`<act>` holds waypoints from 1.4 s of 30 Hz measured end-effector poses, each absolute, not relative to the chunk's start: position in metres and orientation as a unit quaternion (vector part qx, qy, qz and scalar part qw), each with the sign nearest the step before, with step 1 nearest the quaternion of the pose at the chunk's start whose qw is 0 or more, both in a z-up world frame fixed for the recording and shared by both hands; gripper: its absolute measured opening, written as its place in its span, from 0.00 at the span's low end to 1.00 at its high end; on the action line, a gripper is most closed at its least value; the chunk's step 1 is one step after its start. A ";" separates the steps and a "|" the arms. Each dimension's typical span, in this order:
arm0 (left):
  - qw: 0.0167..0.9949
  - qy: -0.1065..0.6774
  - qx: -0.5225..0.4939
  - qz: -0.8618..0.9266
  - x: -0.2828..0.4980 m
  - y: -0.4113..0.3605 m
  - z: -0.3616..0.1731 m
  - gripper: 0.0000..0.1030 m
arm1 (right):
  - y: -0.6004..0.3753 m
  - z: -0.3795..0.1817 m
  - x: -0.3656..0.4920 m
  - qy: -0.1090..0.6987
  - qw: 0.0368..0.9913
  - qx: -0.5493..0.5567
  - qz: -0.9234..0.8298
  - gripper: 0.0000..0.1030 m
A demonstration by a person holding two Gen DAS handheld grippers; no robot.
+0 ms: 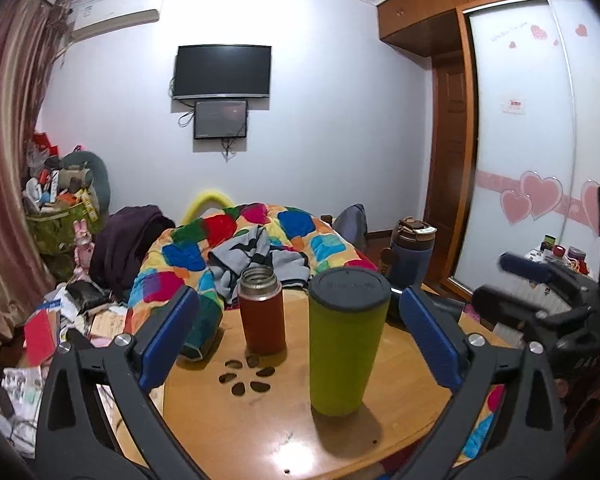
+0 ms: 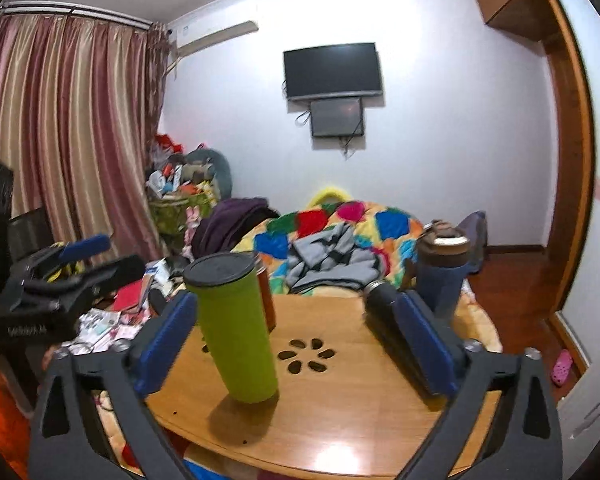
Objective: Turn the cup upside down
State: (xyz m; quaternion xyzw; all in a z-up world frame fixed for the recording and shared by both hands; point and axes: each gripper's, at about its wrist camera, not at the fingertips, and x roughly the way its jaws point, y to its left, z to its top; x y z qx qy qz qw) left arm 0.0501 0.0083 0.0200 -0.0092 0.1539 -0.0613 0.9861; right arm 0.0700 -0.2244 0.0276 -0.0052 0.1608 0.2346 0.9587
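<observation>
1. Tall green cup with dark grey top standing on round wooden worktop, lower middle of frame.
2. Left gripper fingers wide apart, holding nothing.
3. Right gripper fingers wide apart too, holding nothing.

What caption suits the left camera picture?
Open left gripper faces a green cup and red flask on a wooden table.

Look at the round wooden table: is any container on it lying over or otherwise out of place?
Yes. A dark bottle lies on its side near the table's right edge, while the green cup, red flask and blue bottle stand upright. Nothing looks spilled.
</observation>
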 end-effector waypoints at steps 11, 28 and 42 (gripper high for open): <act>0.988 0.152 -0.009 -0.031 0.029 -0.004 0.012 1.00 | -0.240 0.036 0.052 0.153 0.967 0.008 0.203 1.00; 0.987 0.160 -0.011 -0.030 0.026 -0.006 0.006 1.00 | -0.239 0.031 0.053 0.164 0.966 0.009 0.200 1.00; 0.986 0.161 -0.011 -0.031 0.027 -0.006 0.007 1.00 | -0.238 0.029 0.051 0.161 0.965 0.012 0.205 1.00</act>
